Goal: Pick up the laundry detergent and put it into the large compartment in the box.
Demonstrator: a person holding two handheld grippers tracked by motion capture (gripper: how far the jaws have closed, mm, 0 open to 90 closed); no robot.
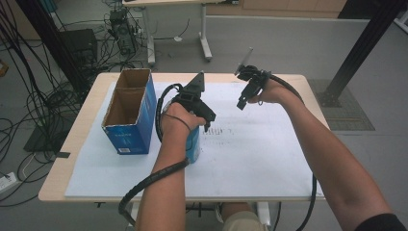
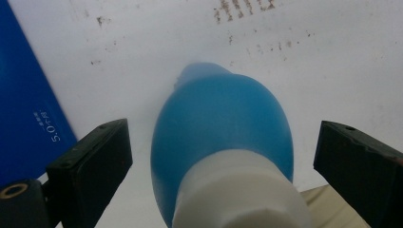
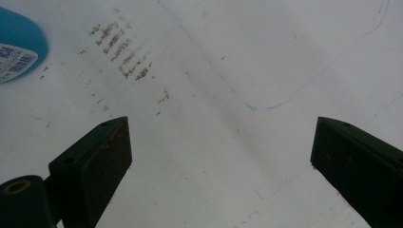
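While we hold the left gripper [image 1: 204,113] directly over the blue bottle [image 1: 192,144], its fingers [image 2: 92,159] stand wide on either side of the white cap [image 2: 237,190] without touching it, so we judge the grasp not yet made. The bottle stands upright on the white sheet [image 1: 260,154] that covers the desk [image 1: 72,144], just beside the open blue carton [image 1: 130,113], whose two compartments look empty. If the work is to put the bottle into the carton, nearly all of it is left: closing on the bottle, lifting, carrying across and lowering in.

Our right gripper [image 1: 243,98] hangs above the far middle of the sheet, well apart from the bottle, its fingers [image 3: 95,161] spread wide with nothing between them.

From the high view we get the layout of carton, bottle and both arms, but our hand covers most of the bottle. From the left gripper view we see the cap and shoulder centred between the fingers. From the right gripper view we catch the bottle's label [image 3: 14,59] at the edge, plus brown smudges [image 3: 123,52] and faint pen lines on the sheet.
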